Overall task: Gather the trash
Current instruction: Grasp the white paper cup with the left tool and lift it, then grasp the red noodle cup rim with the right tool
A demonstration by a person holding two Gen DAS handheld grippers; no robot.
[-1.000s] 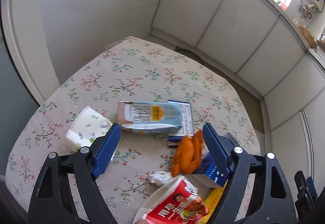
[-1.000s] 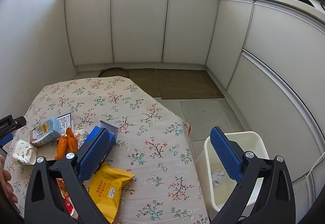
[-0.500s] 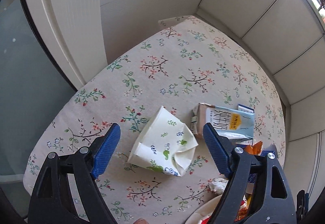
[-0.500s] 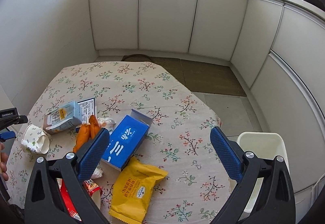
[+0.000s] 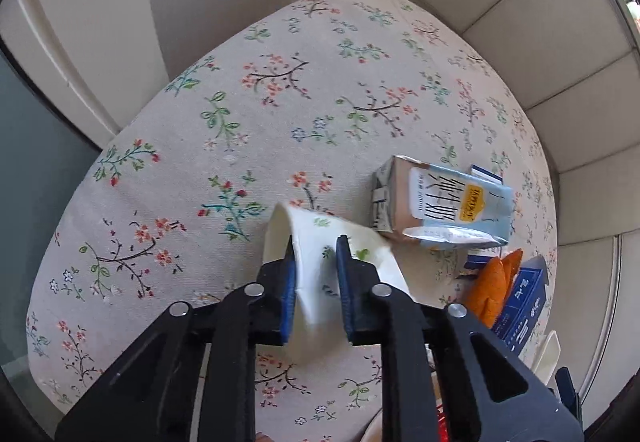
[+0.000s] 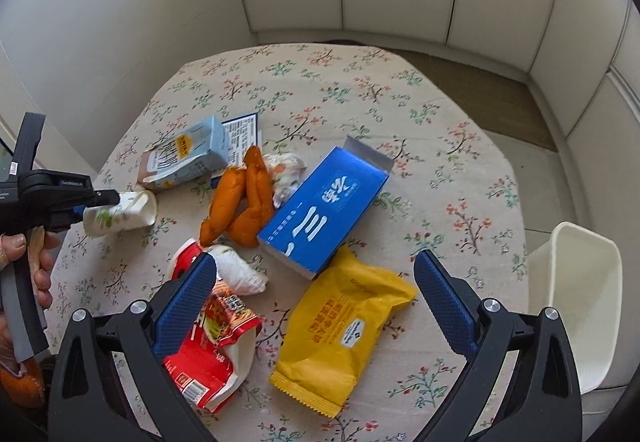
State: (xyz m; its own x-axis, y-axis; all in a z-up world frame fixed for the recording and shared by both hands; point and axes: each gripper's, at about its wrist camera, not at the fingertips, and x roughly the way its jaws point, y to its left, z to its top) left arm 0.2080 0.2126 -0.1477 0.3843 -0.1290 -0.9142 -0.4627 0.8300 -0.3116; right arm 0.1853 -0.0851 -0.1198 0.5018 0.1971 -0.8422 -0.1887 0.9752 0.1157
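Since the earlier frame your left tongs (image 5: 314,274) have dropped onto the crumpled paper cup (image 5: 320,242), jaws closing on its wall | right tongs (image 6: 316,294) gape above the yellow packet (image 6: 344,326) | next: carry cup to white bin (image 6: 576,298) right of them.

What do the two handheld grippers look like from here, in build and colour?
Both match: the left gripper and right gripper have glossy black triangular cut-out arms with silver rivets, ending in blue textured pads. From the right wrist view, the left unit shows a black body with small white lettering and a grey handle. No cables or sleeves visible.
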